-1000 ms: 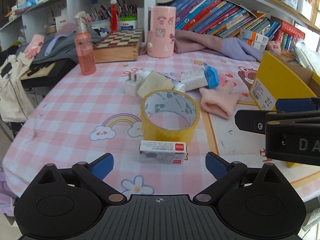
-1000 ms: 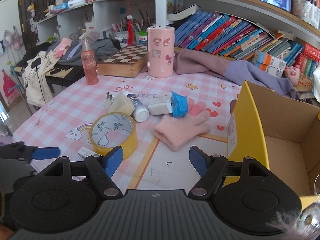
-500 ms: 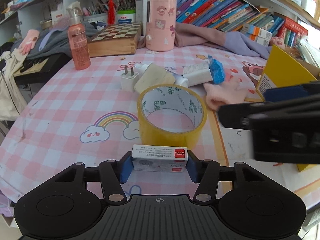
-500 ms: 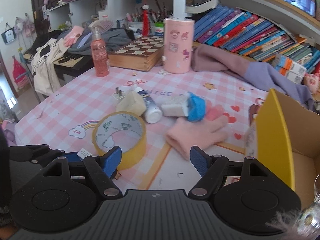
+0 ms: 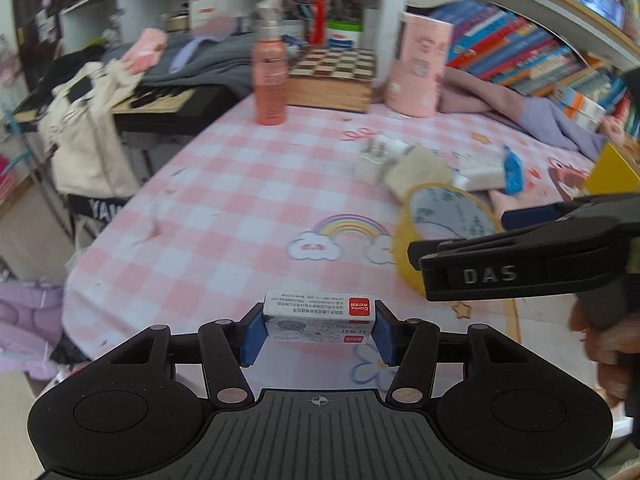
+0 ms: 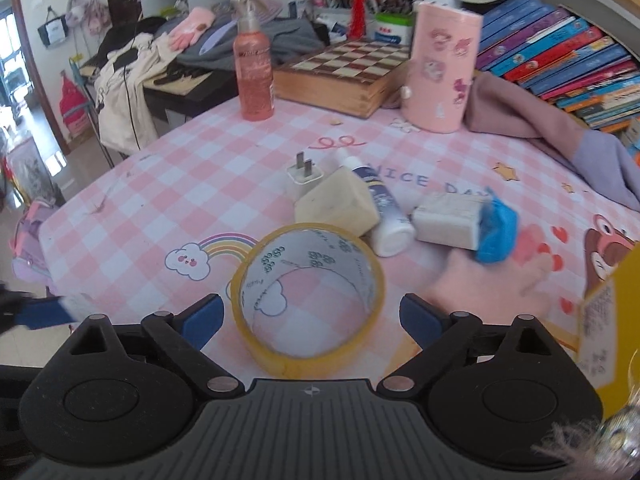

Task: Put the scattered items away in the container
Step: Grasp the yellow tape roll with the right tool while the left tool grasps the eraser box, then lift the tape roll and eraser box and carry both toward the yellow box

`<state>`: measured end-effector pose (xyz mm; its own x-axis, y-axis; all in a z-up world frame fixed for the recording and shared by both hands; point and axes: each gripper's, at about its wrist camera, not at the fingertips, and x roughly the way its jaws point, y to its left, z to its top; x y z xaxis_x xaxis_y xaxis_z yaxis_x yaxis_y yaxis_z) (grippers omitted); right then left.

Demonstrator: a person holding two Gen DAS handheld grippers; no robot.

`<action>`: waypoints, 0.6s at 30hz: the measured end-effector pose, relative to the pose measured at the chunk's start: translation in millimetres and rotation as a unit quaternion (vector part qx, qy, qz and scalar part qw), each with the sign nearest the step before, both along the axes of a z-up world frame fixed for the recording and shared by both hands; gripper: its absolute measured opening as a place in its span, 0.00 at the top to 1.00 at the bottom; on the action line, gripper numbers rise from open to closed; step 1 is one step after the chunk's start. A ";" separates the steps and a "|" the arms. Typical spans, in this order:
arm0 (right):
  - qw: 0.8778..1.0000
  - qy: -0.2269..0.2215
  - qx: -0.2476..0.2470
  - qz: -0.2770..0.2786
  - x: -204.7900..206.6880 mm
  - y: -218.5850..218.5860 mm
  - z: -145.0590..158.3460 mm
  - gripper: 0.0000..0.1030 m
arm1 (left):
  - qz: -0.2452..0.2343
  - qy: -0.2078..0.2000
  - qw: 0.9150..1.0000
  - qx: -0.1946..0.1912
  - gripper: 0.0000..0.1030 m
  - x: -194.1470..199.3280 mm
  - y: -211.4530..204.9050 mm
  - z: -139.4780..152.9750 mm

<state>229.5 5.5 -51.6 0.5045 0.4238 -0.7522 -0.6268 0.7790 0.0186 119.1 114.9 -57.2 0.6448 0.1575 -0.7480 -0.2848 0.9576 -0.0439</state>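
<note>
My left gripper (image 5: 319,334) is shut on a small white staples box (image 5: 319,315) and holds it above the pink checked table. My right gripper (image 6: 310,316) is open, its blue pads on either side of the yellow tape roll (image 6: 308,294), which stands on the table; the roll also shows in the left wrist view (image 5: 436,232). Behind the roll lie a white plug (image 6: 304,176), a beige sponge (image 6: 338,204), a white tube (image 6: 386,212), a white block with a blue cap (image 6: 464,220) and a pink glove (image 6: 484,284). The yellow cardboard box (image 6: 612,308) stands at the right.
A pink spray bottle (image 6: 254,72), a wooden chessboard box (image 6: 348,74) and a pink cylinder (image 6: 442,72) stand at the back. Purple cloth (image 6: 560,140) and books (image 6: 560,56) lie back right. The table edge drops off at the left, with clothes on a chair (image 6: 124,92).
My left gripper has lifted the staples box off the table and swung left. My right gripper has moved forward and left until its open pads flank the tape roll.
</note>
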 end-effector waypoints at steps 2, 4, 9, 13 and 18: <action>1.000 0.002 -0.006 0.001 5.4 5.1 -5.8 0.07 | 0.007 -0.001 1.000 0.000 0.48 -1.2 2.9 2.1; 1.000 0.004 -0.011 0.000 9.9 8.8 -10.6 0.07 | 0.012 -0.001 1.000 -0.001 0.48 -1.7 5.4 4.0; 1.000 0.013 -0.015 0.003 14.0 10.6 -15.0 0.18 | 0.012 -0.008 1.000 -0.003 0.48 0.6 7.9 10.0; 1.000 0.014 -0.014 0.006 10.6 9.0 -10.0 0.19 | 0.002 -0.023 1.000 -0.003 0.48 2.1 6.8 17.9; 1.000 -0.007 0.008 -0.003 2.0 -2.8 13.0 0.18 | -0.013 -0.046 0.999 -0.015 0.48 2.8 5.9 30.4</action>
<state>231.4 2.6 -38.5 0.5172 0.4332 -0.7381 -0.6226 0.7822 0.0227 122.0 120.8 -26.8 0.7149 0.1191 -0.6890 -0.2541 0.9623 -0.0974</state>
